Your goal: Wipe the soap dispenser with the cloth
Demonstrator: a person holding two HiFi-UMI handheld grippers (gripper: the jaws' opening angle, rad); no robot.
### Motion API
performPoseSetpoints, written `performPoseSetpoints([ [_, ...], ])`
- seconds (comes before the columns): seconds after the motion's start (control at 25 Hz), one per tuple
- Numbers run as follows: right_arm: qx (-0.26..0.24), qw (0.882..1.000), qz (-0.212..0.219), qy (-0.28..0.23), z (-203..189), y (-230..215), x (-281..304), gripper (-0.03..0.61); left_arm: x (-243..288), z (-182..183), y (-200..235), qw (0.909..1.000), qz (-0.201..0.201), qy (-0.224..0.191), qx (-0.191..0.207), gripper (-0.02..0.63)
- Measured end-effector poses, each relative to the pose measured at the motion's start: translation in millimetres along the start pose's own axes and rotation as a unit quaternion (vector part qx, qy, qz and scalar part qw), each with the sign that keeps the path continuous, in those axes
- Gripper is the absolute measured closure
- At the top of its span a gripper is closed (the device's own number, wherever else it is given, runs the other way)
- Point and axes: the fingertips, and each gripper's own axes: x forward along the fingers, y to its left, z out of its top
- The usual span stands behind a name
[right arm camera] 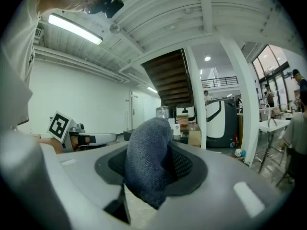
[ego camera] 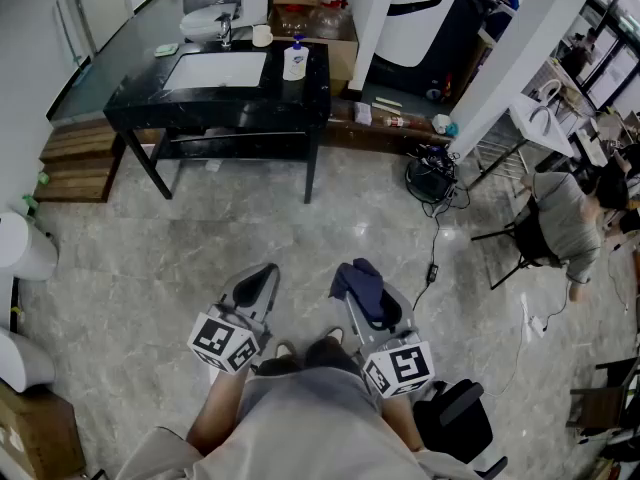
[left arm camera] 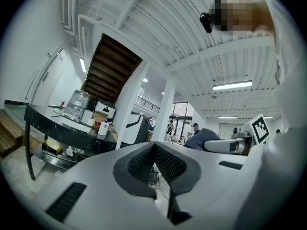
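**While the soap dispenser [ego camera: 294, 61] stood well away, the cloth [ego camera: 358, 280] sat clamped in the right claw [ego camera: 372, 303]**

As the person stood on the grey marbled floor [ego camera: 150, 258], both claws were held out low in front of the body, roughly level and side by side. The right claw was closed on the dark blue cloth. In the right gripper view the bunched fabric filled the space between the textured pads [right arm camera: 184, 164], bulged upward above them and hung down a little below. In the head view the cloth draped over that claw's tip.

The left claw [ego camera: 258, 286] held nothing. In the left gripper view its two ribbed pads [left arm camera: 141, 164] met at the tip, with only a thin slit showing lower down. It touched neither the cloth nor the other claw.

The soap dispenser, a white pump bottle with a blue top, stood upright on the black table [ego camera: 130, 103] across the floor. It was at the right-hand edge of the white sink basin [ego camera: 215, 70], near the table's right end. A pale cup [ego camera: 262, 35] stood behind the basin, beside the faucet [ego camera: 225, 30]. Both claws were well apart from the table and the dispenser.
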Motion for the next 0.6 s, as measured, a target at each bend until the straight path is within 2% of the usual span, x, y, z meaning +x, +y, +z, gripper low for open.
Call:
performPoseSetpoints([
  [0.36,-0.009,1.0,0.007,0.004,5.5,7.4,5.8,0.408,-3.1,5.2,6.9,0.9999,0.006,-0.008,-0.011,0.607],
  [0.6,0.004,1.0,0.017,0.01,-2.6,1.2,21.3,0.407,5.1,-2.6,17.4,0.9999,0.009,-0.004,-0.013,0.607],
])
